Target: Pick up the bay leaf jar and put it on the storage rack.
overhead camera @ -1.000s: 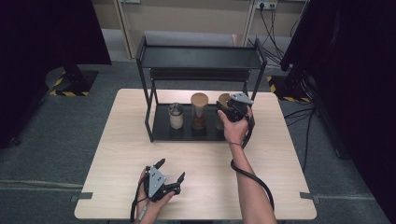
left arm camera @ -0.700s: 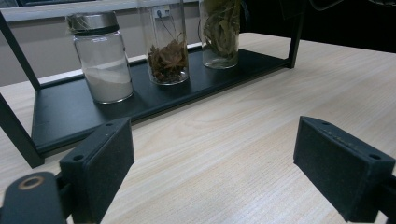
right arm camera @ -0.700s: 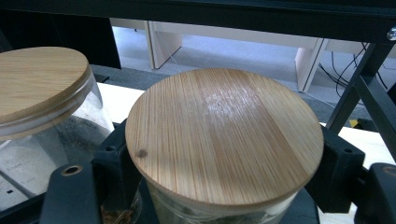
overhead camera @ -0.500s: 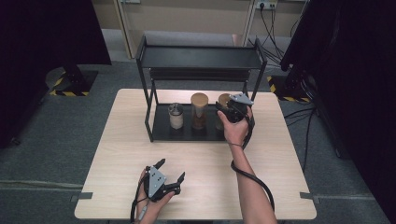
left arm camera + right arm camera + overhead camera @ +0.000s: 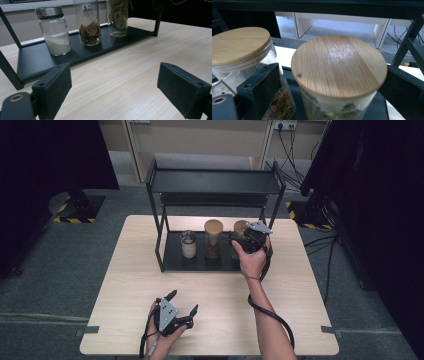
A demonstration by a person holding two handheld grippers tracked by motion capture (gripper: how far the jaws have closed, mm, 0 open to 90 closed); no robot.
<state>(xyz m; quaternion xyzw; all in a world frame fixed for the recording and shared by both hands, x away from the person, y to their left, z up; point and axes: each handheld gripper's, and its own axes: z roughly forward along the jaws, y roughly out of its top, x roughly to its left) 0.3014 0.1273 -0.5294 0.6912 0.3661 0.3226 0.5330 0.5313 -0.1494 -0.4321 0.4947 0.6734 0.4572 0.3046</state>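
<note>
The right gripper [image 5: 239, 241] is at the right end of the black rack [image 5: 212, 181], down on its low shelf [image 5: 200, 262], and its two jaws stand on each side of the right jar [image 5: 339, 75]. That jar has a round wooden lid and dry green leaves inside. The jaws have just been opening: a moment ago they were squeezed tight on the jar, and now, in the right gripper view, they stand wide, one on each side of the glass, and they do not seem to press it. The hand itself has not moved. So it looks like the jar has just been let go and now stands by itself on the shelf, upright. Just to its left is the middle jar [image 5: 213, 239], also with a wooden lid, with brown leaves in it. Further left is the small jar [image 5: 188, 243] with a metal lid and white powder. All three stand in a row on the low shelf, at the far side of the table [image 5: 150, 285]. The left gripper [image 5: 182, 312] rests on the near side of the table, well apart from the rack, with its jaws wide and nothing between them. My guess is that the putting-down step is done, and the right hand can next pull back toward the near side, straight and slow, so it does not bump the jar or the one beside it.
</note>
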